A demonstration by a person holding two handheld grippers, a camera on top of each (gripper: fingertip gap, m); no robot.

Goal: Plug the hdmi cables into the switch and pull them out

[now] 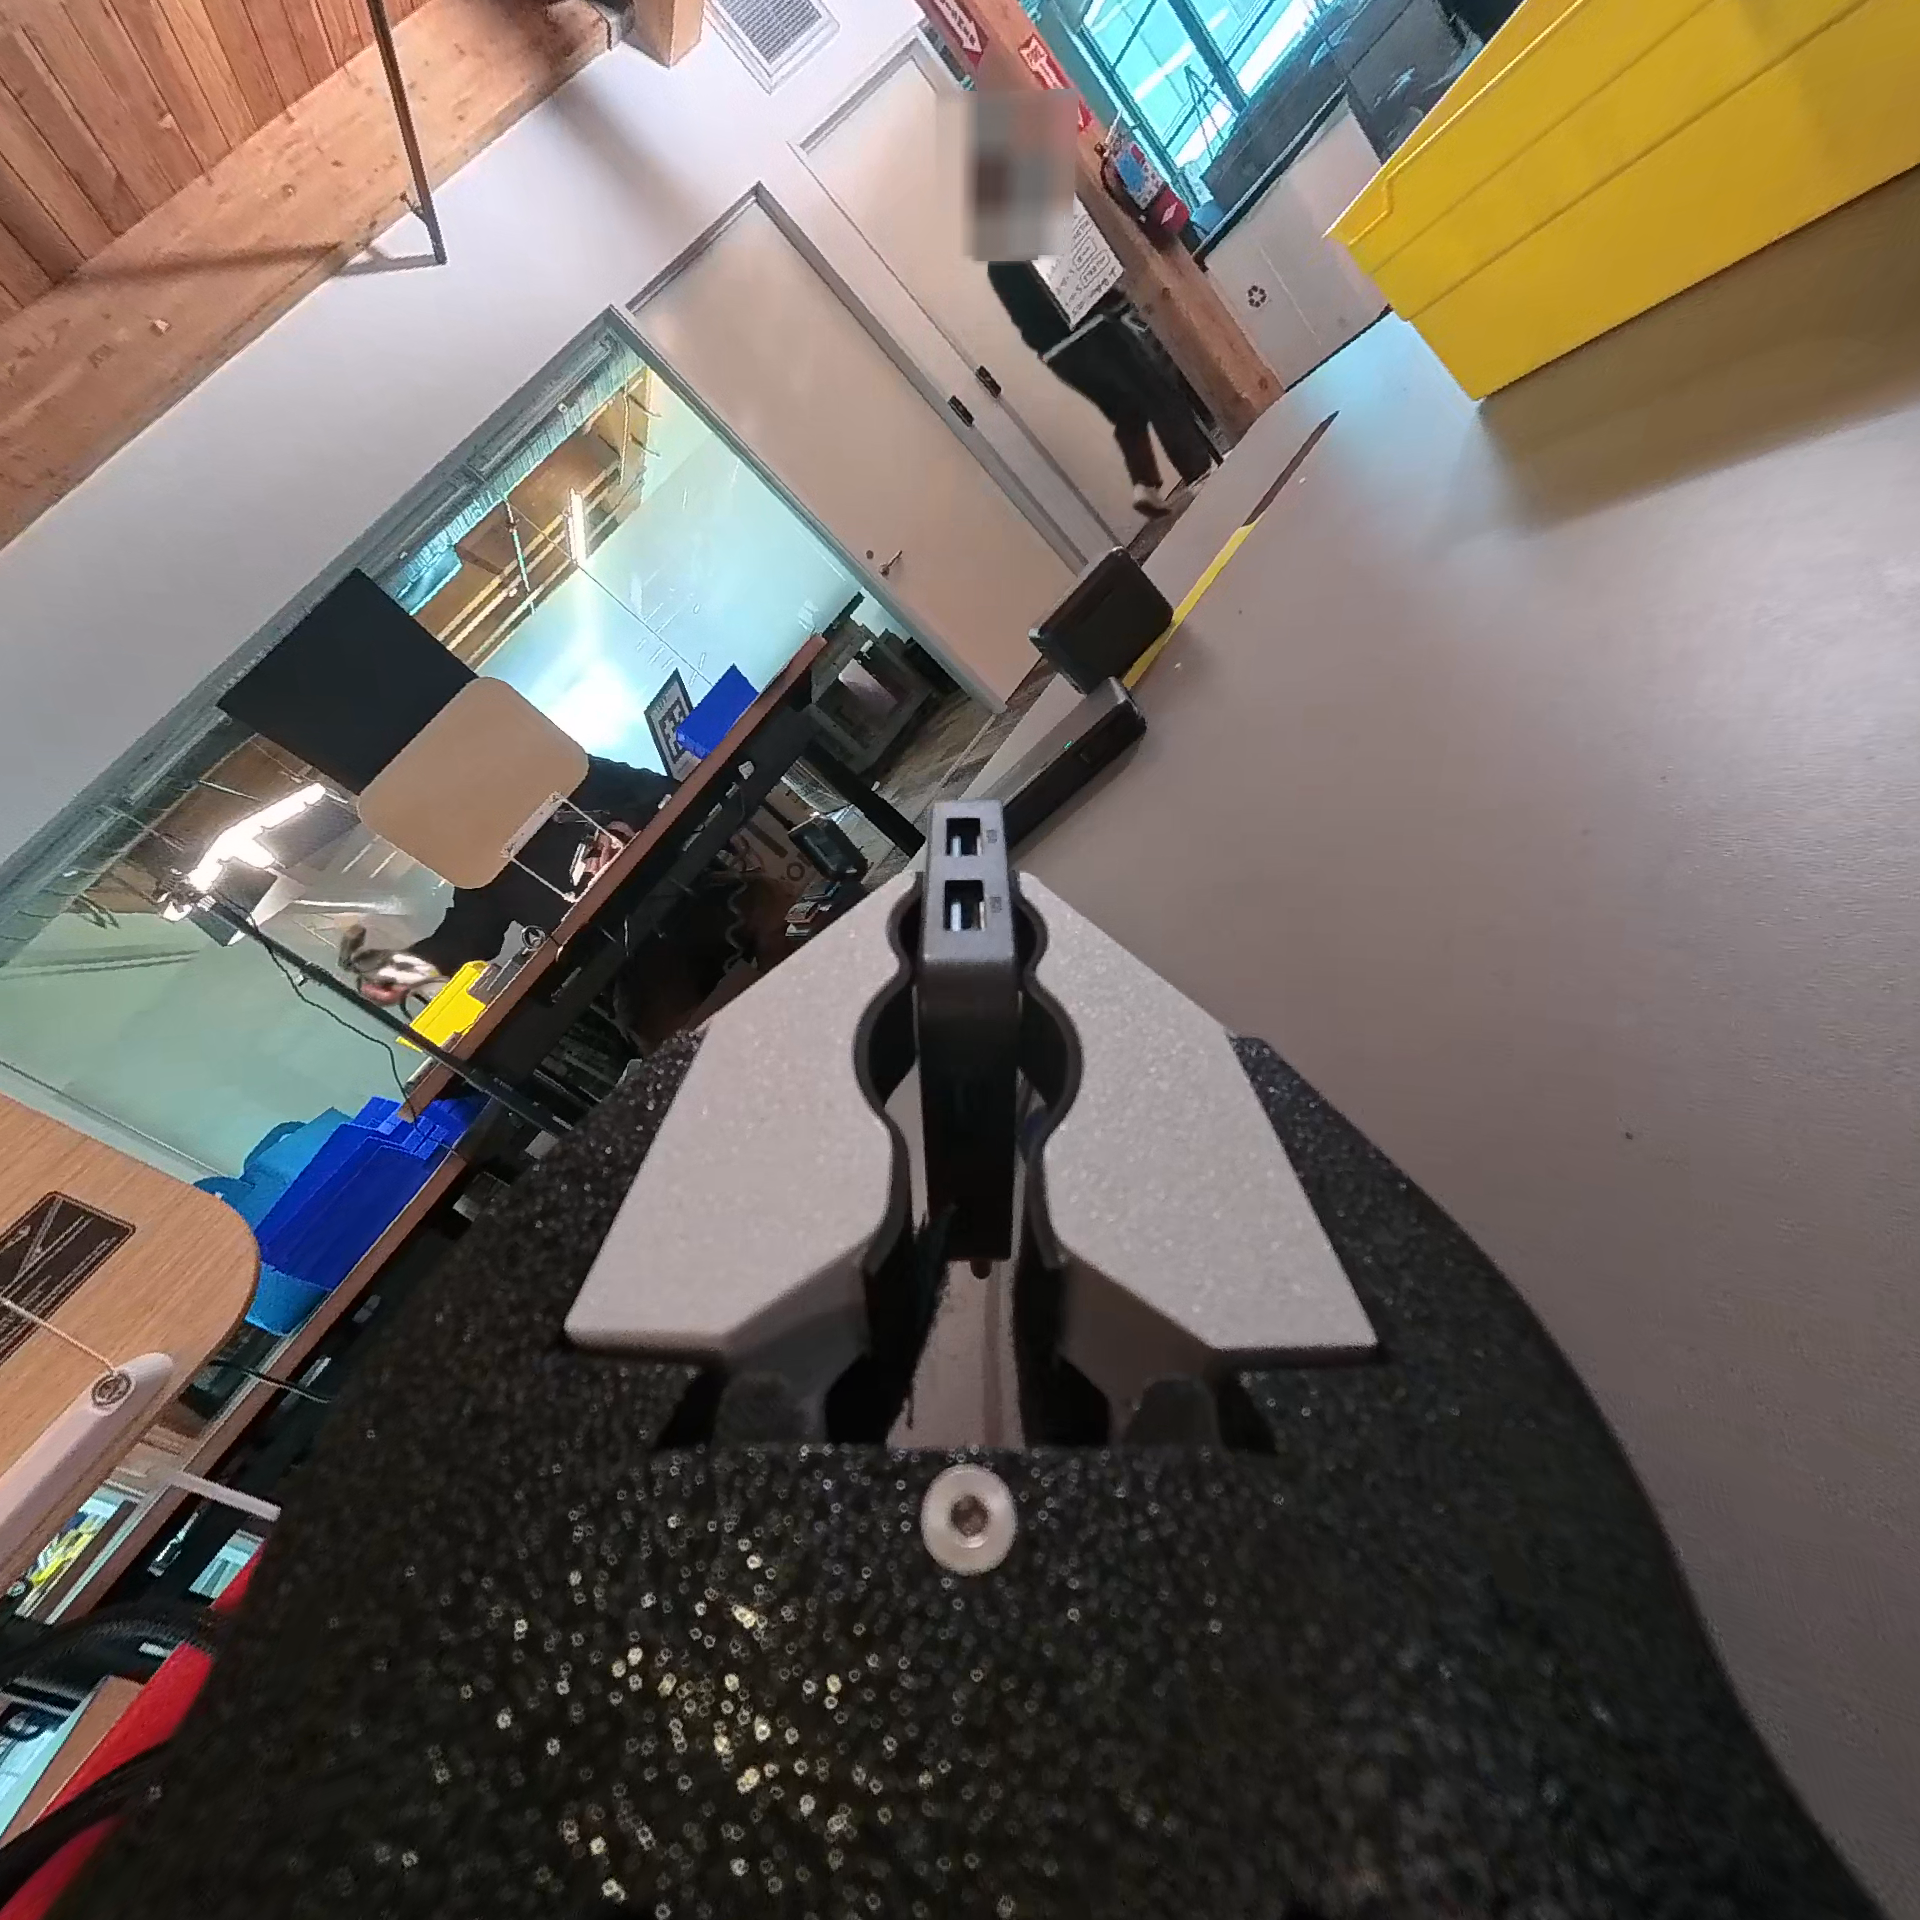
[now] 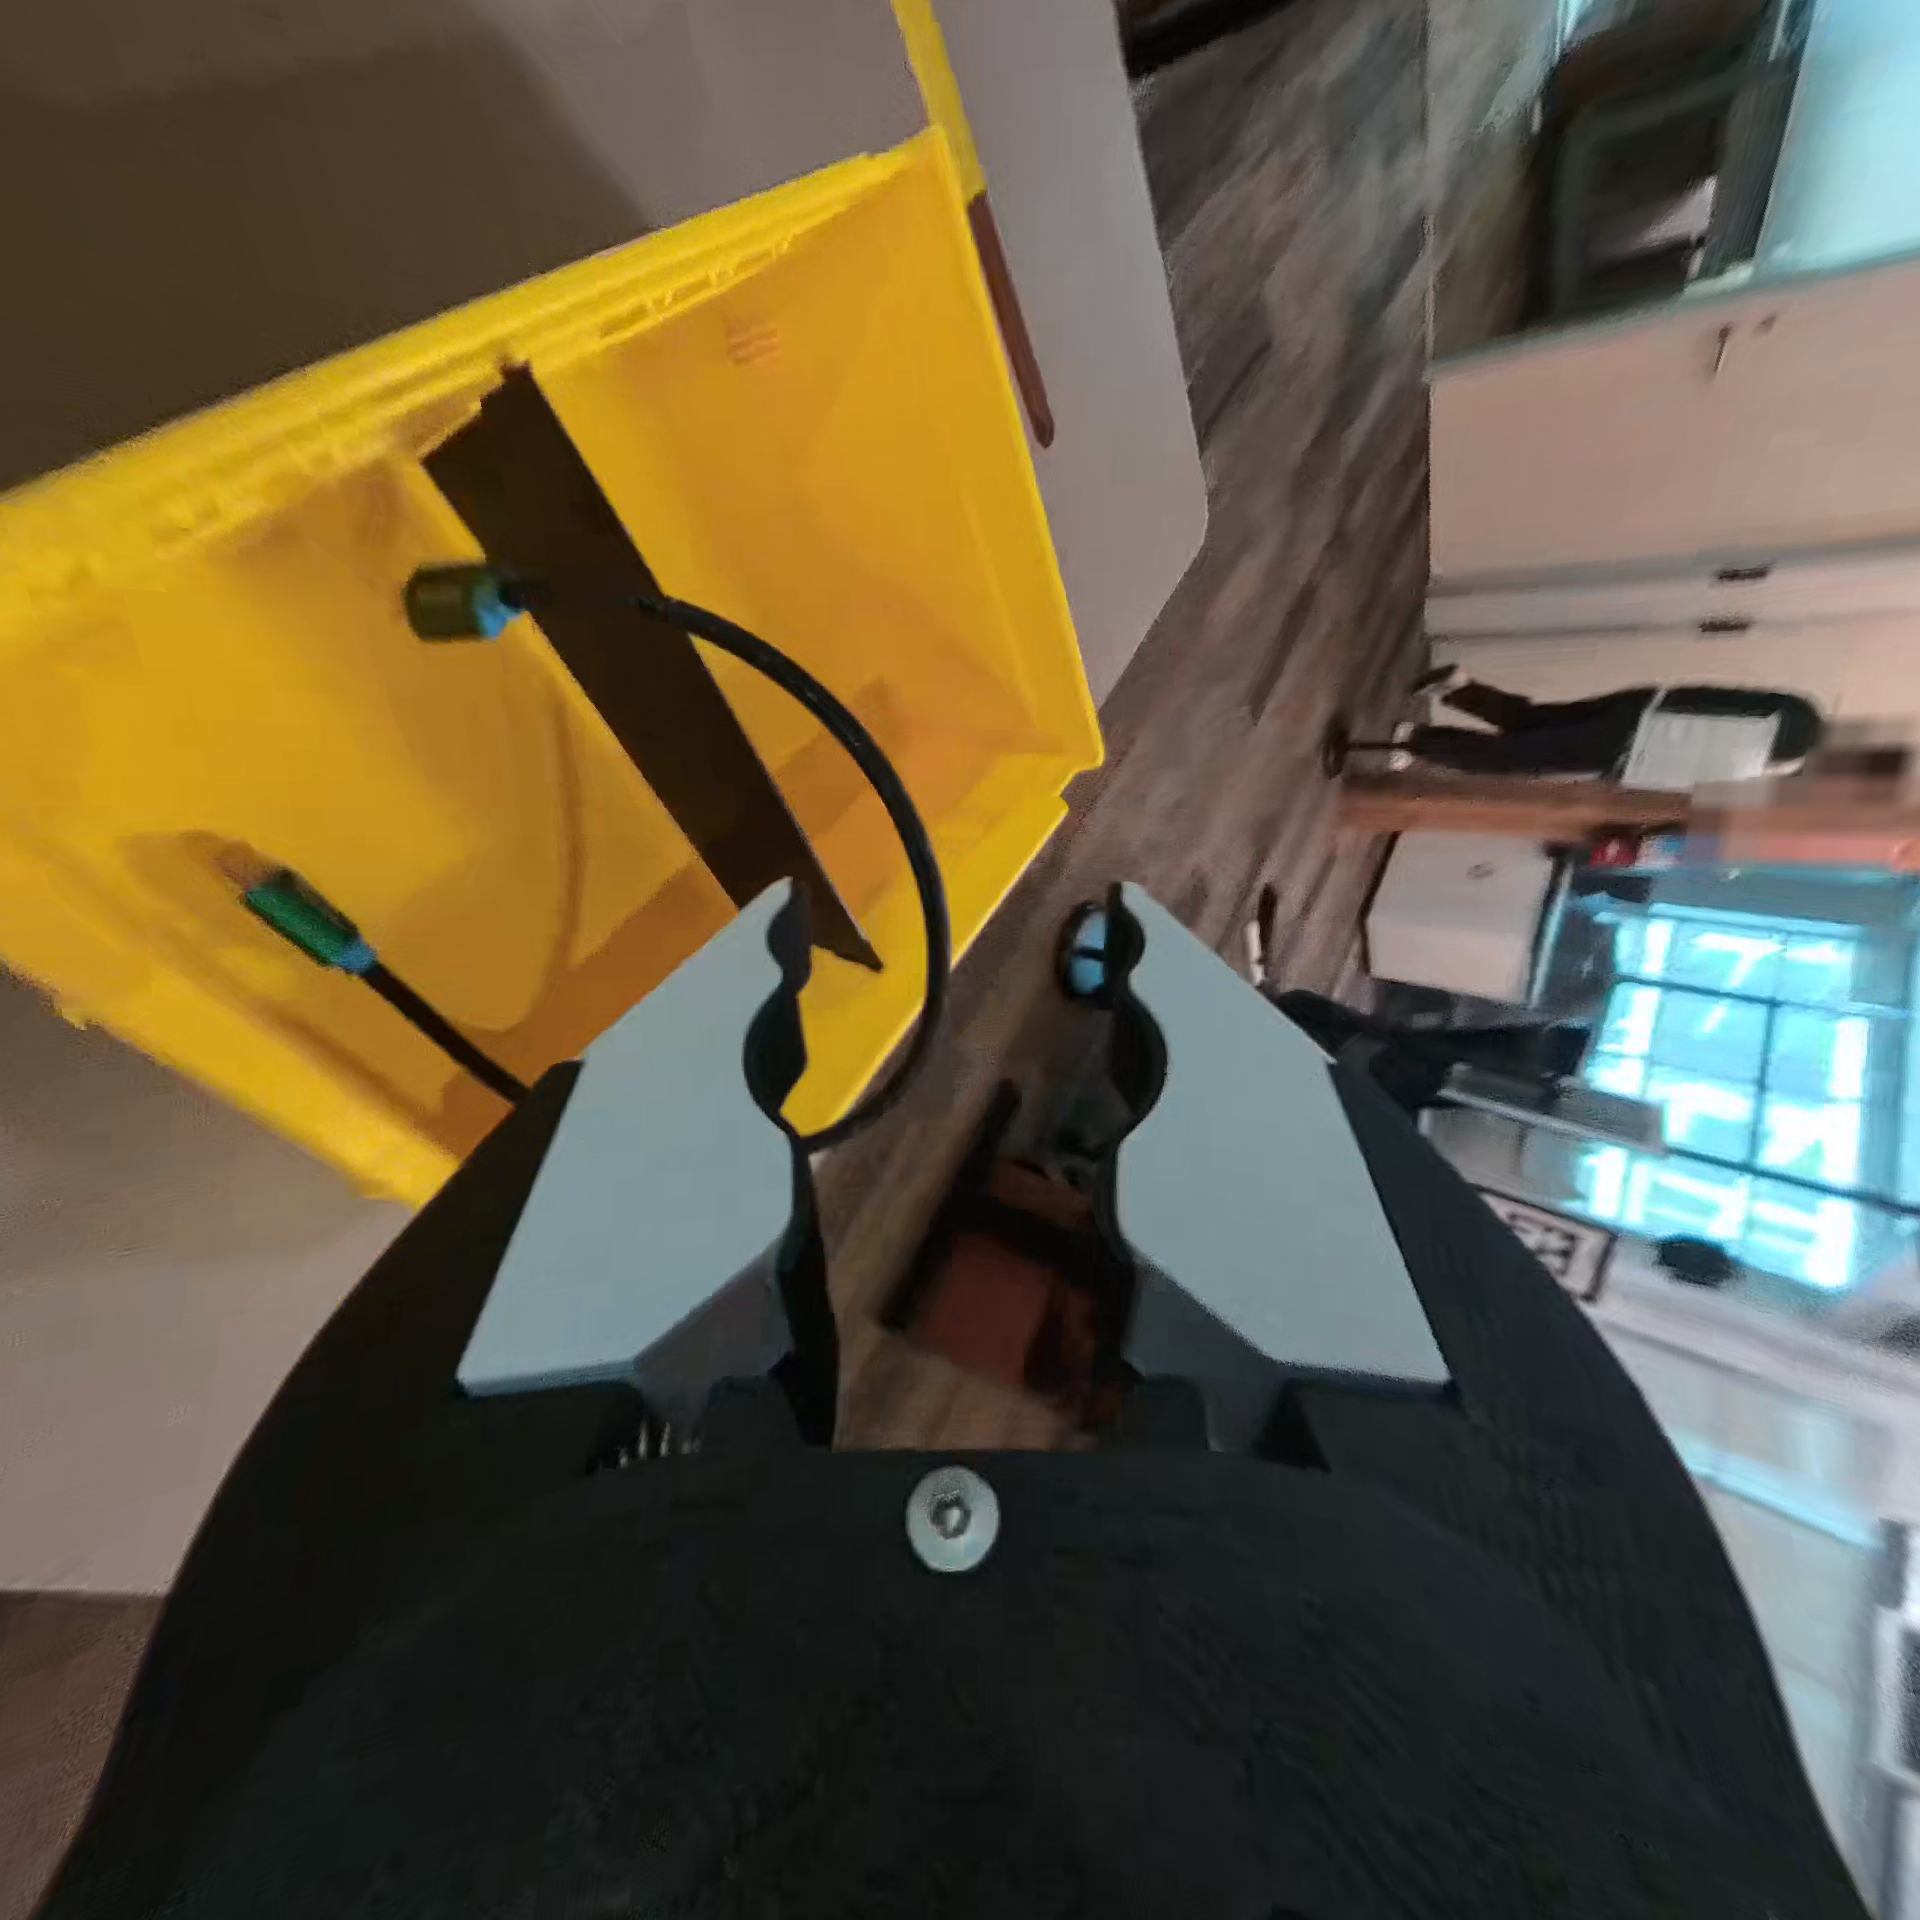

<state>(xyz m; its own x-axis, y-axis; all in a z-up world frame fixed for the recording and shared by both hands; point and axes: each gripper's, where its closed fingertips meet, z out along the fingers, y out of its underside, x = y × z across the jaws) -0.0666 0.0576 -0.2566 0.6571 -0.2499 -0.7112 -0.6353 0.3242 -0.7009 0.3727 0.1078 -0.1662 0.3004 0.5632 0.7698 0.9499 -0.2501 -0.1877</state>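
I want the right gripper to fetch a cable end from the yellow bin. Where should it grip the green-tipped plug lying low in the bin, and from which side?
Grip the green plug across its rigid body, not the thin black cable trailing from it. Come down through the yellow bin's open top, jaws straddling the plug's narrow width; the right gripper is already open.

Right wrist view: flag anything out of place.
The black cable with green plugs arcs loosely inside the yellow bin, unplugged; the right gripper is open and empty. Otherwise nothing stands out.
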